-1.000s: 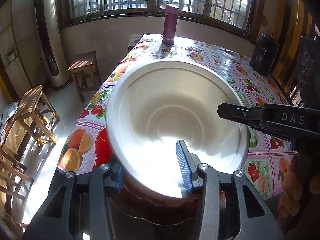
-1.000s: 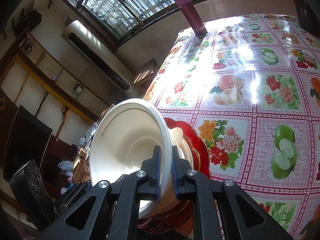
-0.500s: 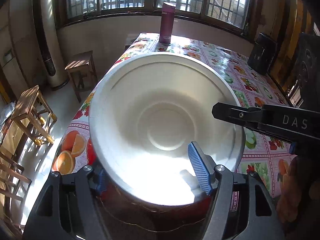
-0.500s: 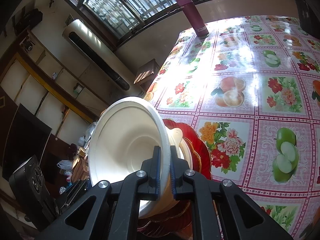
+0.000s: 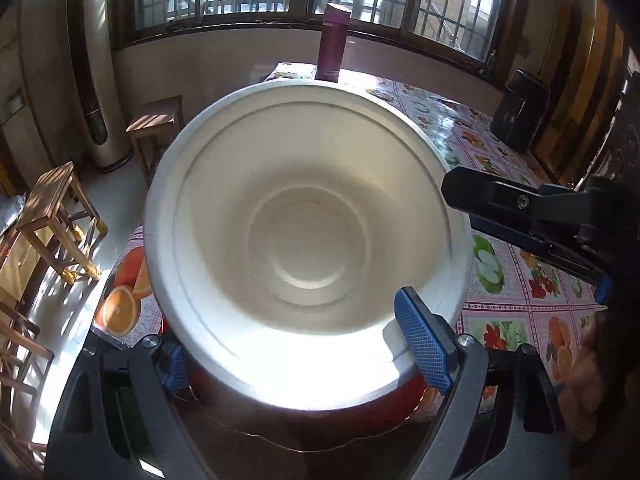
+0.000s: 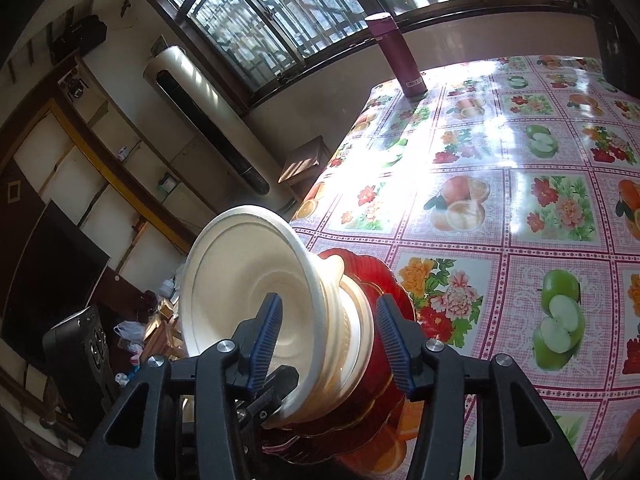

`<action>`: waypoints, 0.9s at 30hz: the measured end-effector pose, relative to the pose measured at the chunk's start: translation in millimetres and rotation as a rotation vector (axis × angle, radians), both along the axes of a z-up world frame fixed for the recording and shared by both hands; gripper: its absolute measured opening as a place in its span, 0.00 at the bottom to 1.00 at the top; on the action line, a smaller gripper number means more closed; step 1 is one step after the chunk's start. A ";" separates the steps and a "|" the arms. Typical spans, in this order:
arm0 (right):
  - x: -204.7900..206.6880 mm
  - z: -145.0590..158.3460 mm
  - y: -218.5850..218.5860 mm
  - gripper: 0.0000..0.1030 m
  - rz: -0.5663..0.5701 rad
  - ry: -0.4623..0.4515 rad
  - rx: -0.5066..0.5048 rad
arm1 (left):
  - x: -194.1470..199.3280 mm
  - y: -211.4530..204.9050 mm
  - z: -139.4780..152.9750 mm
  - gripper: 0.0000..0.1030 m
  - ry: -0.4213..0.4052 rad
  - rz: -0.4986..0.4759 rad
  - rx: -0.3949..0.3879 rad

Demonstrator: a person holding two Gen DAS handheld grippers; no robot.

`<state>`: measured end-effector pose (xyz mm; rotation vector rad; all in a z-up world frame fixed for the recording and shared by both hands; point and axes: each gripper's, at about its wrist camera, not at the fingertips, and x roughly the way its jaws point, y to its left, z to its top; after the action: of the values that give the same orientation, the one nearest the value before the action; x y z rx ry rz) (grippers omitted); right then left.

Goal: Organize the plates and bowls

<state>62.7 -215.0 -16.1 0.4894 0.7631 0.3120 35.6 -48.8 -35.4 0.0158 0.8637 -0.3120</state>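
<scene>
Bowl [image 5: 308, 240] is what I am looking into with my left tool [image 5: 308, 348]: a white, matte, round bowl with stepped rings inside, its mouth tipping toward this camera and its axis leaning away from upright. My left tool is standing wide, one blue ribbed pad [image 5: 422, 344] inside the near rim and the other [image 5: 176, 364] outside below it, so the near rim is sitting between them; I cannot tell whether either pad is touching. The bowl is sitting on top of the stack of cream bowls [image 6: 352, 320], which is resting on glossy red scalloped plates [image 6: 380, 292] at the near corner of the table [image 6: 500, 184], covered in a shiny fruit-and-flower cloth.

My right tool [image 6: 328, 340] is spreading wide too, its pads either side of the bowl's rim and apart from it. Only the right view is showing the stack's side and the tilt; only the left view is showing the bowl's inside. Beyond the bowl, at the table's far edge, a purple flask [image 5: 332, 44] is standing upright.
</scene>
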 end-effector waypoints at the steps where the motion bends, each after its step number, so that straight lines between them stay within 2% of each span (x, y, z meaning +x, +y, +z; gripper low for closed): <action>1: -1.4 2.1 -2.4 0.61 -0.003 -0.007 0.004 | -2.2 -0.8 0.5 0.87 -0.003 0.000 0.007; 5: -8.3 5.9 -12.7 0.63 -0.014 -0.024 0.016 | -12.3 0.3 3.3 0.88 -0.028 0.016 0.024; 12: -20.1 8.2 -23.3 0.63 -0.026 -0.030 0.028 | -28.7 7.8 13.5 0.88 -0.084 0.055 -0.001; 16: -28.4 12.5 -24.3 0.63 -0.021 -0.043 0.031 | -32.4 4.7 13.4 0.89 -0.096 0.052 0.020; 21: -33.5 14.1 -26.3 0.63 -0.015 -0.046 0.020 | -33.5 -5.4 9.8 0.97 -0.102 0.041 0.057; 27: -30.0 12.0 -33.4 0.63 -0.030 -0.043 0.024 | -29.7 -7.9 9.8 0.97 -0.102 0.036 0.067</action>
<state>32.8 -248.4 -4.1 0.5149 0.7105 0.3035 6.0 -56.7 -25.7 0.0775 0.7722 -0.2461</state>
